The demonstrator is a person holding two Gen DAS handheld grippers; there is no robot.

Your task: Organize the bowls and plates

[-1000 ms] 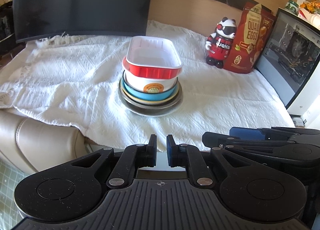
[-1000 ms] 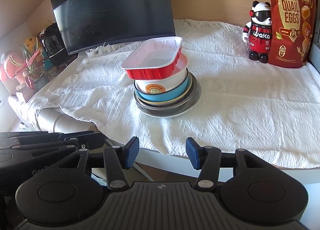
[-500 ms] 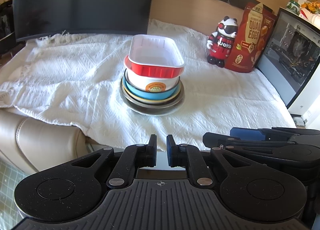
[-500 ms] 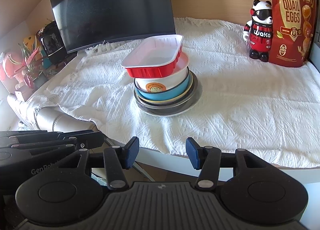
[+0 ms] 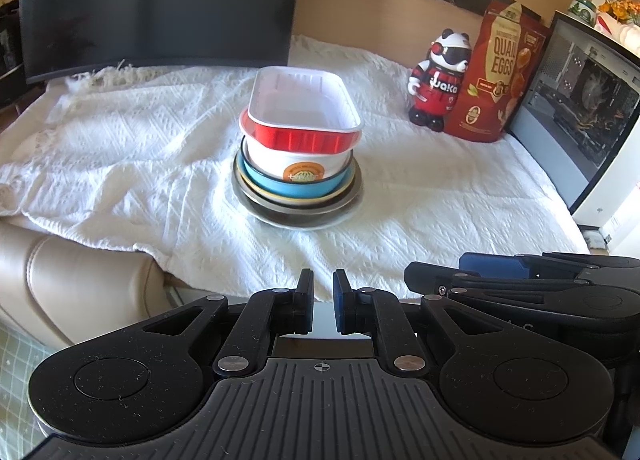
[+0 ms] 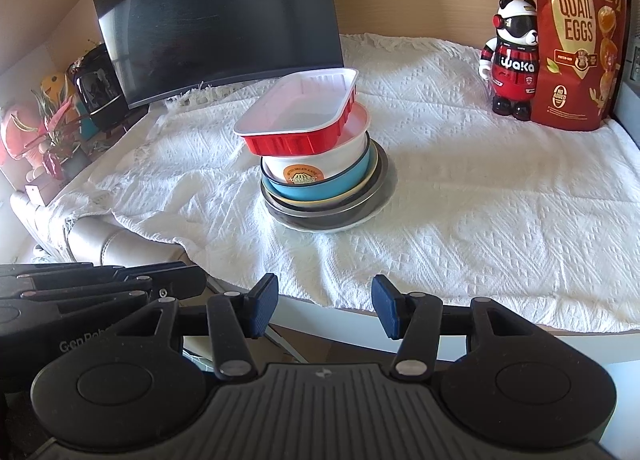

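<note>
Left tool [image 5: 323, 302] closed, right tool [image 6: 324, 310] open, short of dish stack [image 6: 320, 164]

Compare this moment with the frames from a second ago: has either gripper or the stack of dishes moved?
Nothing visibly changed. The left gripper stays shut and empty, the right gripper stays open and empty, both short of the table edge. The red tray still tops the stack of bowls and plates on the white cloth.
</note>
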